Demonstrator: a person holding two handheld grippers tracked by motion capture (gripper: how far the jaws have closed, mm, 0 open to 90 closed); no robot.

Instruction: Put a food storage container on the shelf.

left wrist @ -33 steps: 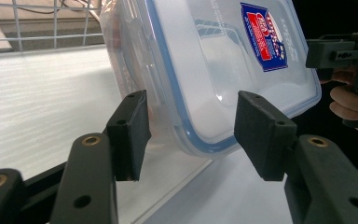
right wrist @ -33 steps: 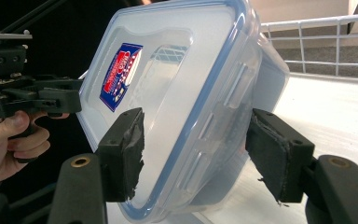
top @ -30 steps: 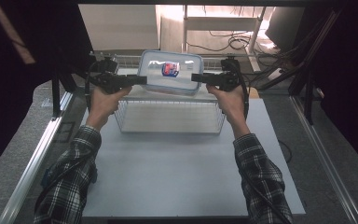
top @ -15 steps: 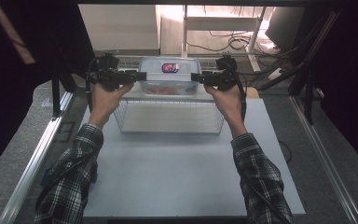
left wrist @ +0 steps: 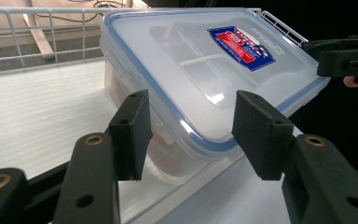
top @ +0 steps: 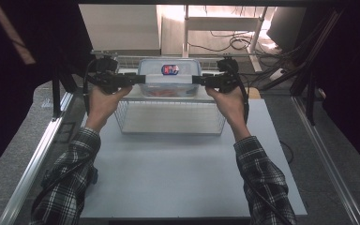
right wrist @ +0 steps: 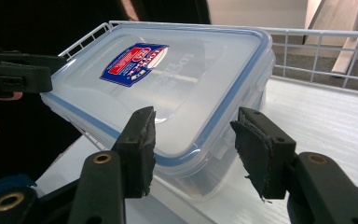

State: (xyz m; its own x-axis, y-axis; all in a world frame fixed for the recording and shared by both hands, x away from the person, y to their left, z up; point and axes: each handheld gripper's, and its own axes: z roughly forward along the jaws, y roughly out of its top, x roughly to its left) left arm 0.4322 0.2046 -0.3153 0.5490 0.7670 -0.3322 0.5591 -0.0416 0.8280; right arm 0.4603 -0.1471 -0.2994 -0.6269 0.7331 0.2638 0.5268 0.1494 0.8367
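- White table [top: 178, 178]: its near half is bare, open room.
- Wire basket [top: 168, 117] sits at the far middle.
- Lidded plastic container [top: 168, 77] at the basket's far edge, between both tools.
- Left gripper [top: 138, 79] and right gripper [top: 198, 80]: jaws apart, straddling the container's ends; gripper views show gaps at the pads.

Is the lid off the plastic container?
No: in the left gripper view the blue-edged lid with its red and blue sticker sits closed on the container.
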